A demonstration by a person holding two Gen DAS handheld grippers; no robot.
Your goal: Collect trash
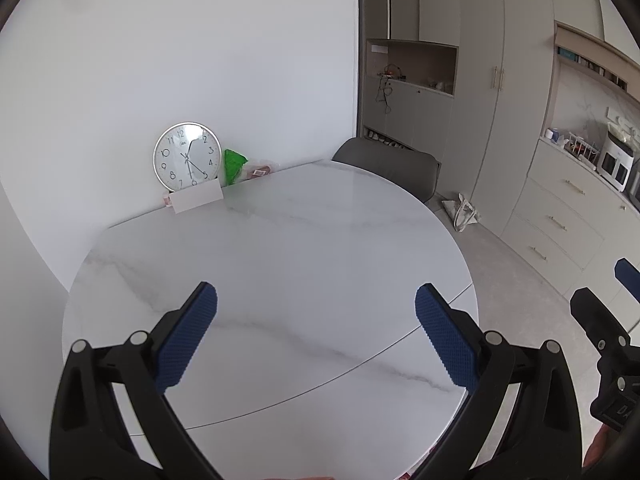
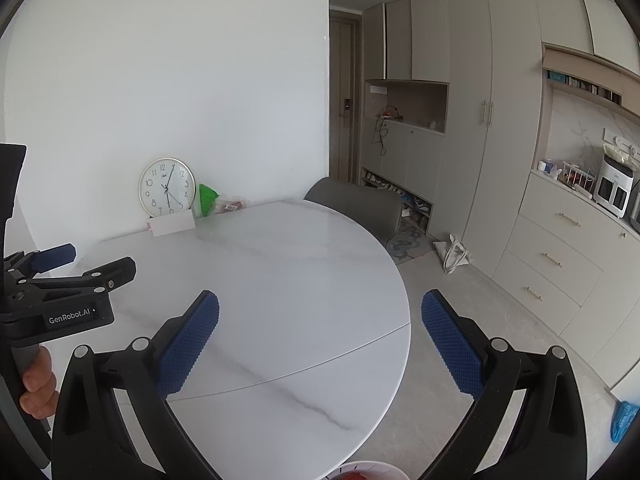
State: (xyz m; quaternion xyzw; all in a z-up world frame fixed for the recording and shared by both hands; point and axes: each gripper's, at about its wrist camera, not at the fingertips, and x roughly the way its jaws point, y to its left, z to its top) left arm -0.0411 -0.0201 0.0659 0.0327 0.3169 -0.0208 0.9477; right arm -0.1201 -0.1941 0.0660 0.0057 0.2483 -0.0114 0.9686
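**A:** What does the left wrist view show?

**B:** The left gripper (image 1: 316,300) hovers over a round white marble table (image 1: 280,248). Its two blue-padded fingers (image 1: 188,336) stand wide apart, with nothing between them. At the table's far edge, against a white wall (image 1: 200,60), a round wall clock (image 1: 187,157) leans upright. A white card (image 1: 197,199) stands in front of the clock's lower edge.

**A:** Where is the trash?

**B:** Just right of the clock, at the far edge by the wall. There is a crumpled green wrapper (image 1: 233,165), and beside it, further right, a clear plastic packet (image 1: 261,169) with something reddish inside. Both lie well apart from either gripper. They are too small to make out in more detail.

**A:** And the right wrist view?

**B:** The right gripper (image 2: 320,308) also hangs above the table, nearer its right rim, its jaws spread wide and empty. The left gripper shows at the left edge of this view, fingers parted, with a person's left hand (image 2: 38,388) wrapped around its handle. The same clock, card and green wrapper appear at the far side.

**A:** Anything else around?

**B:** A grey chair (image 1: 394,166) is tucked behind the table. Beige cabinets (image 2: 460,120) fill the right side of the room, with a white tote bag (image 2: 454,256) slumped on the floor at their foot. A white bowl rim (image 2: 368,470) peeks in at the bottom edge; its contents are unclear.
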